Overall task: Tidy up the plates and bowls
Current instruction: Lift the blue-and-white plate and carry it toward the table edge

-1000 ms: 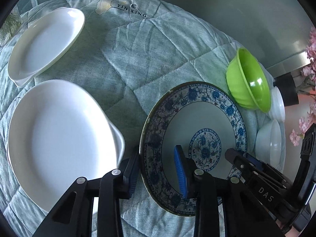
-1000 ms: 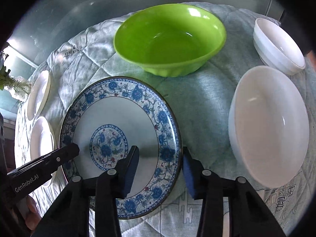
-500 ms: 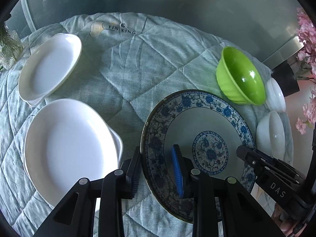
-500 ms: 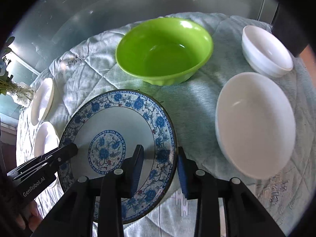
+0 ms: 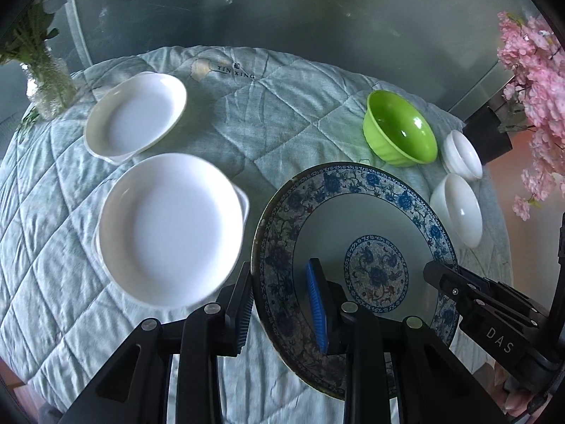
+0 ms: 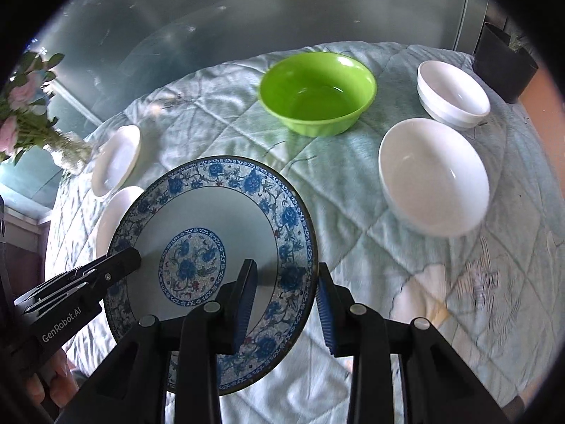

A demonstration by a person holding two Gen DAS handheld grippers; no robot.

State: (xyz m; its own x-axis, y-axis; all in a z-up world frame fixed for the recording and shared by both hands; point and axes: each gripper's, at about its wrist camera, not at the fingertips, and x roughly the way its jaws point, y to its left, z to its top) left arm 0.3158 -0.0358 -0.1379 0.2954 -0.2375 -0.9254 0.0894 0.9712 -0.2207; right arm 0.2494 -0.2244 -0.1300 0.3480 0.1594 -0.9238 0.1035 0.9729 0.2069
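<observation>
White plates (image 5: 169,226): two lie on the quilt (image 5: 268,106) at left, likely the stacking spot.
Left gripper (image 5: 280,300): fingers clamped on the near-left rim of the patterned plate (image 5: 353,219).
Plate position: lifted off the quilt, carried between both tools.
Right gripper (image 6: 286,304): fingers clamped on the opposite rim.
Bowls: green bowl (image 6: 317,92) and two white bowls (image 6: 434,176) sit at right.
Risk: uneven hand speeds could tilt the glazed plate, letting it slip from the pads or clip the white plates.

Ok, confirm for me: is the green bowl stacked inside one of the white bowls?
No, the green bowl sits alone on the quilt, apart from both white bowls to its right.
</observation>
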